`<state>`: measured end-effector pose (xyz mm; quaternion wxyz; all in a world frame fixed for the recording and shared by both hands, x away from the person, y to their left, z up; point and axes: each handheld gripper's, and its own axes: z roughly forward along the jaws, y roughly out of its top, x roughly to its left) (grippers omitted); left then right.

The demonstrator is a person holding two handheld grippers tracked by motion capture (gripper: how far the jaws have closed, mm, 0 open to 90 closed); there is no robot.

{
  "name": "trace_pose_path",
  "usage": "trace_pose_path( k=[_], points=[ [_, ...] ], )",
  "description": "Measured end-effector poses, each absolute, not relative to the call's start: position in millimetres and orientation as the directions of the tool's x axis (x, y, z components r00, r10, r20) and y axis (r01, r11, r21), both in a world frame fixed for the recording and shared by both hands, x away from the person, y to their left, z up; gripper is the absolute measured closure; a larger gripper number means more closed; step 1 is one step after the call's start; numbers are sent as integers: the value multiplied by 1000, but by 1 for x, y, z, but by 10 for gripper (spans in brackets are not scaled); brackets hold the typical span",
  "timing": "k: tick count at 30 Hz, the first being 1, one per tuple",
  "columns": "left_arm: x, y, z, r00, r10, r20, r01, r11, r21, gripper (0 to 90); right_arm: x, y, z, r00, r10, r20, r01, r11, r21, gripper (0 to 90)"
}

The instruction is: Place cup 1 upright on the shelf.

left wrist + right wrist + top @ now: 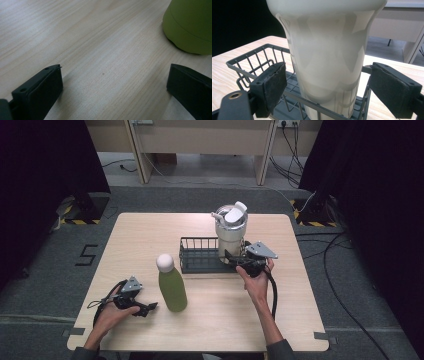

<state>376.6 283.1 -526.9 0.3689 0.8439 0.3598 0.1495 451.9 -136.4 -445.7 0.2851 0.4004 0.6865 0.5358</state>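
High view: I see a light wood table [210, 330] with a dark wire basket [200, 256] near its middle. A cream tumbler [230, 231] with a flip lid stands in the basket's right end. A green bottle [171, 285] with a white cap stands upright on the table in front of the basket, apart from it. My right hand-held gripper [233, 256] sits at the basket's right end, at the tumbler's base; jaw gap is hard to read from here. My left hand-held gripper [149, 308] rests low on the table just left of the bottle, tips pointing toward it, not touching.

Left gripper view: the jaws are spread wide over bare table, nothing between them. The green bottle's base [191, 27] is at upper right, cut off by the frame edge.

Right gripper view: the jaws stand apart on either side of the tumbler [327, 55], a gap on both sides, no contact. Tumbler top is cropped; its foot is partly hidden behind the basket wire [274, 65].
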Motion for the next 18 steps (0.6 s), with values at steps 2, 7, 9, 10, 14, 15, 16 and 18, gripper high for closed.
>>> trace_pose_path(
  k=[2, 7, 9, 10, 14, 15, 16, 18],
  points=[
    [377, 283, -527, 696, 718, -13, 497, -469, 730, 0, 450, -137, -445, -520, 853, 41, 244, 102, 964, 149],
    [377, 283, -527, 696, 718, -14, 498, -469, 730, 0, 444, -140, -444, -522, 852, 39, 241, 104, 965, 149],
    [377, 283, -527, 696, 718, -13, 497, -469, 730, 0, 442, -143, -444, -520, 854, 37, 241, 105, 965, 149],
    [377, 283, -527, 697, 717, -13, 498, -470, 729, 0, 441, -144, -444, -517, 855, 37, 239, 103, 965, 149],
    [377, 283, -527, 697, 717, -13, 498, -470, 729, 0, 438, -147, -441, -518, 854, 46, 237, 92, 967, 149],
    [377, 283, -527, 697, 717, -13, 498, -470, 729, 0, 437, -147, -439, -519, 854, 43, 233, 93, 968, 149],
    [377, 283, -527, 697, 717, -13, 497, -470, 729, 0, 435, -147, -438, -519, 854, 42, 233, 94, 968, 149],
    [376, 283, -527, 697, 717, -13, 497, -470, 729, 0, 434, -147, -438, -520, 853, 37, 230, 98, 968, 149]
  ],
)
